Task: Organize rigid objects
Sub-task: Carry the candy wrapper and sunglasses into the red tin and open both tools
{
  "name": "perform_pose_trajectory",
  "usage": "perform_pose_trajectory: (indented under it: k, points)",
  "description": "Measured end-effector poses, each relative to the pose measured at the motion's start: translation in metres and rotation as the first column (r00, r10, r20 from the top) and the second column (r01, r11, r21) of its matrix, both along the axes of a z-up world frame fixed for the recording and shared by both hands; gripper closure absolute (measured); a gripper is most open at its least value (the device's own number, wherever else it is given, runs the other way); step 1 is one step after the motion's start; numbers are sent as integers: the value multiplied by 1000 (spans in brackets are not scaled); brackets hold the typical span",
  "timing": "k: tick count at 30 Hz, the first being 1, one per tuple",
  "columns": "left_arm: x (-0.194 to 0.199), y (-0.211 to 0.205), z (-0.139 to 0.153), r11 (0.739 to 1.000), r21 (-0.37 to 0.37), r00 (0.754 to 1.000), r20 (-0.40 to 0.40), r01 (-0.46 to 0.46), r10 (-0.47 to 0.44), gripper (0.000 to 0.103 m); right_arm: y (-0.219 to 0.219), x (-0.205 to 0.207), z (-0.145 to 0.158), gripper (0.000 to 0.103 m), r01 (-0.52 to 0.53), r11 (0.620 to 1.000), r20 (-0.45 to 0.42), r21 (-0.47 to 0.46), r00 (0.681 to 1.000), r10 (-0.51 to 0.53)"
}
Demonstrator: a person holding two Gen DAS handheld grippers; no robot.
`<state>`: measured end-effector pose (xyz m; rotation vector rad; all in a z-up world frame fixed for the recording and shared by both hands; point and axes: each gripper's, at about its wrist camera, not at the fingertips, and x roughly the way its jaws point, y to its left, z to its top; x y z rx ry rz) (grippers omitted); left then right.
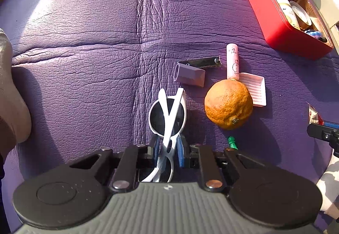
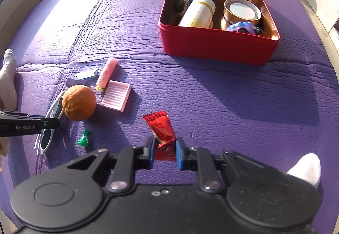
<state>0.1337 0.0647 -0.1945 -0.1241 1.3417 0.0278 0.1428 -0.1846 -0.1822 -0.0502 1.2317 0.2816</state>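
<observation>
The left gripper [image 1: 168, 149] is closed on a pair of white sunglasses [image 1: 167, 119], its blue pads pressing the folded frame from both sides, with one dark lens projecting beyond the fingertips. The right gripper [image 2: 164, 150] is closed on a red foil packet [image 2: 161, 128], clamped at its near end while the far end sticks out past the fingertips. Both grippers point steeply down at a purple leather-textured mat [image 2: 211, 96]. Near the left gripper, an orange [image 1: 228, 104] rests against a pink ribbed tray [image 1: 255, 90]; a pink tube [image 1: 232, 61] lies just beyond the orange. A grey block [image 1: 189, 75] and a metal clip-like item [image 1: 203, 63], possibly nail clippers, lie left of the tube. A small green piece [image 1: 232, 142] sits near the orange. A red tin [image 2: 216, 45] stands at the far right and contains a white bottle [image 2: 199, 11], a round can [image 2: 242, 11] and a blue-purple toy [image 2: 241, 27].
</observation>
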Motion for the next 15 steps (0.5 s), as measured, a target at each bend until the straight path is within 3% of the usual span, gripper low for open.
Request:
perform_pose_trajectory:
  k: [1,6,15]
  points:
    - [-2,-1,3,1000,-2,1000,2,-1,1,99,-1,-1,2,84,2,1000,3,-3,1000,-2]
    - [-10,3,15,1000,22,1000,10,-2,2,100,-2,-4,17,84,4,1000,33,1,999,-4]
    - [-17,0,57,1000,-9,997,73,-18,18,100,-8,-2,59,84,12,1000,109,25,994,-14]
